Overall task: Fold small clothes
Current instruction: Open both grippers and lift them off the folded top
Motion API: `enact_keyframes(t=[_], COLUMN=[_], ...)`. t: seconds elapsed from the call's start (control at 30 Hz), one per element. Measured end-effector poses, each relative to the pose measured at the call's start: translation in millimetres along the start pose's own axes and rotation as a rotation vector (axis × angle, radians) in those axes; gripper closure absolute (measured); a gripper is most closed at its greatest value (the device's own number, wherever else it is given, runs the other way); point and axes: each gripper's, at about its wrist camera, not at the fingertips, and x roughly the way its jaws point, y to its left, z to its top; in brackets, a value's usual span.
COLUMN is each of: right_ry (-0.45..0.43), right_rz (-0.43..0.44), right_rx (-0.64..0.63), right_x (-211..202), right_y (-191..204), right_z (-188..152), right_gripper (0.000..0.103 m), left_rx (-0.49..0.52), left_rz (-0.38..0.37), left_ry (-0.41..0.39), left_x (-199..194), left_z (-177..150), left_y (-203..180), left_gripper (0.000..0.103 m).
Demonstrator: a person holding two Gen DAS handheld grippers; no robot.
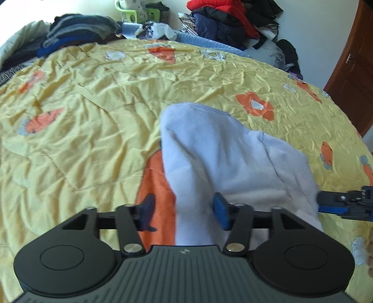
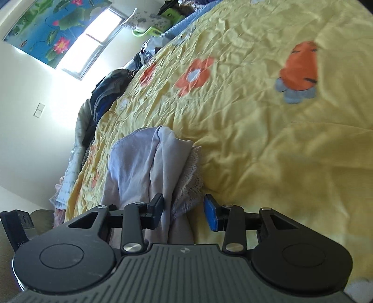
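Observation:
A small pale lilac garment (image 1: 223, 153) lies bunched on the yellow bedspread (image 1: 93, 116). In the left wrist view my left gripper (image 1: 184, 212) is open, its blue pads either side of the garment's near end, with cloth running between them. In the right wrist view my right gripper (image 2: 184, 213) is also open around the same garment (image 2: 139, 167), whose lace-trimmed edge (image 2: 191, 184) sits between the fingers. The right gripper's tip shows at the right edge of the left wrist view (image 1: 345, 205).
The bedspread has orange flower and carrot prints. Piles of dark clothes (image 1: 74, 35) and red and navy clothes (image 1: 228, 21) lie at the far edge of the bed. A wooden door (image 1: 352, 70) stands at right. A window (image 2: 93, 46) is behind the bed.

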Motion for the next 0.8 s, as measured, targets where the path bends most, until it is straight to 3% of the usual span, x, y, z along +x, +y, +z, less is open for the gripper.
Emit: enact_keyframes(t=[0.03, 0.27, 0.4, 0.67, 0.7, 0.8], right_ry=[-0.011, -0.040, -0.057, -0.054, -0.075, -0.080], right_rz=[-0.015, -0.170, -0.236, -0.287, -0.298, -0.330], right_rx=[-0.015, -0.179, -0.272, -0.314, -0.336, -0.384], right_x=[-7, -46, -56, -37, -35, -23], right_y=[2, 27, 48, 66, 70, 82], right_z=[-4, -50, -81, -140, -145, -153], right_gripper=[0.059, 0.053, 0.047, 0.036, 0.029, 0.014], left_rx=[0.011, 0.063, 0.077, 0.071, 0.070, 0.064], left_rz=[0.024, 0.092, 0.129, 0.146, 0.146, 0.144], left_ry=[-0.015, -0.083, -0.105, 0.001, 0.003, 0.002], left_x=[-6, -58, -82, -71, -69, -62], left_z=[-2, -30, -69, -135, -138, -138], left_y=[0, 1, -4, -18, -20, -25], left_gripper=[0.037, 0.037, 0.023, 0.023, 0.023, 0.009])
